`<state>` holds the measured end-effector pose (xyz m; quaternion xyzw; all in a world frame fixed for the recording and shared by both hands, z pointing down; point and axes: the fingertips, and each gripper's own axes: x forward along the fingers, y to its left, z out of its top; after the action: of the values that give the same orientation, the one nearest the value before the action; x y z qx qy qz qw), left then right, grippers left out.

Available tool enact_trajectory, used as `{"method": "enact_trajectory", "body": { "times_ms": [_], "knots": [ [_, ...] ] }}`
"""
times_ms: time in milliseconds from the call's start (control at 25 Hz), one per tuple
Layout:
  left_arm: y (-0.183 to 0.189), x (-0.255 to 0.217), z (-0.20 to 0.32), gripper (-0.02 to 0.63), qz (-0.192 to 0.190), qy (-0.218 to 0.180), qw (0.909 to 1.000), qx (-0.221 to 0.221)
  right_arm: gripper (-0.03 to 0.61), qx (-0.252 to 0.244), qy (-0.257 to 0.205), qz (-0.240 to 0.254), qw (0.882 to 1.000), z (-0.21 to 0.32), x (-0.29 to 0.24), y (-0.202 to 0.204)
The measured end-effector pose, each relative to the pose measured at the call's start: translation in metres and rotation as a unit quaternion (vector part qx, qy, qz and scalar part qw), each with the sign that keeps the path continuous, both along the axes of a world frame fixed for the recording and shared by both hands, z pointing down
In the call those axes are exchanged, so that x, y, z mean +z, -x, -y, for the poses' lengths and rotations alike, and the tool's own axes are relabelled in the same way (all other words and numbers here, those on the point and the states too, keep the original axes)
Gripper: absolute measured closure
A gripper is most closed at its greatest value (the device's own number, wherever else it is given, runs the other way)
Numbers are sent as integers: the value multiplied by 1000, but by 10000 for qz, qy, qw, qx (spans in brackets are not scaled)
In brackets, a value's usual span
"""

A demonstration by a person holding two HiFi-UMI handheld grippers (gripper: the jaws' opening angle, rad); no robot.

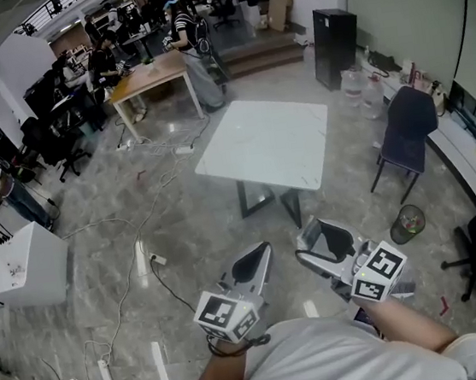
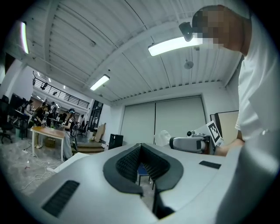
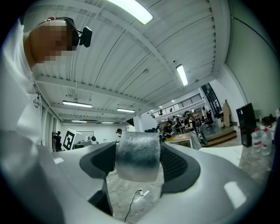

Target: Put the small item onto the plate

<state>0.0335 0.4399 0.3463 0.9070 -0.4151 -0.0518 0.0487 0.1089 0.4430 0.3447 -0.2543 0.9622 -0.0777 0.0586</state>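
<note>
The small silvery item (image 3: 136, 156) is clamped between the jaws of the right gripper (image 1: 311, 240) at the frame's lower right, the left gripper (image 1: 263, 252) is closed on nothing, and the white table (image 1: 266, 138) lies well ahead at upper centre, with no plate to be seen.

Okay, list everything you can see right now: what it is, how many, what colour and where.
table: one, white, middle of the floor
chair: one, dark blue, right of the table
desk: one, light wood, far left
cabinet: one, black, far right
water jugs: two, clear, beside the cabinet
box: one, white, left edge
cables: several, on the floor at left
plate: none in any view
small item: one, silvery grey, between the right gripper's jaws
left gripper: grey, jaws together, empty
right gripper: grey, closed on the small item
</note>
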Motion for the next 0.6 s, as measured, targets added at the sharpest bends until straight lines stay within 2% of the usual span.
{"method": "enact_trajectory", "body": {
  "times_ms": [280, 600],
  "knots": [
    [76, -16, 51, 607, 76, -121, 9999, -12, 275, 113, -43, -58, 9999, 53, -9, 72],
    [117, -14, 108, 607, 77, -90, 9999, -124, 275, 262, -74, -7, 9996, 113, -14, 106]
  ]
}}
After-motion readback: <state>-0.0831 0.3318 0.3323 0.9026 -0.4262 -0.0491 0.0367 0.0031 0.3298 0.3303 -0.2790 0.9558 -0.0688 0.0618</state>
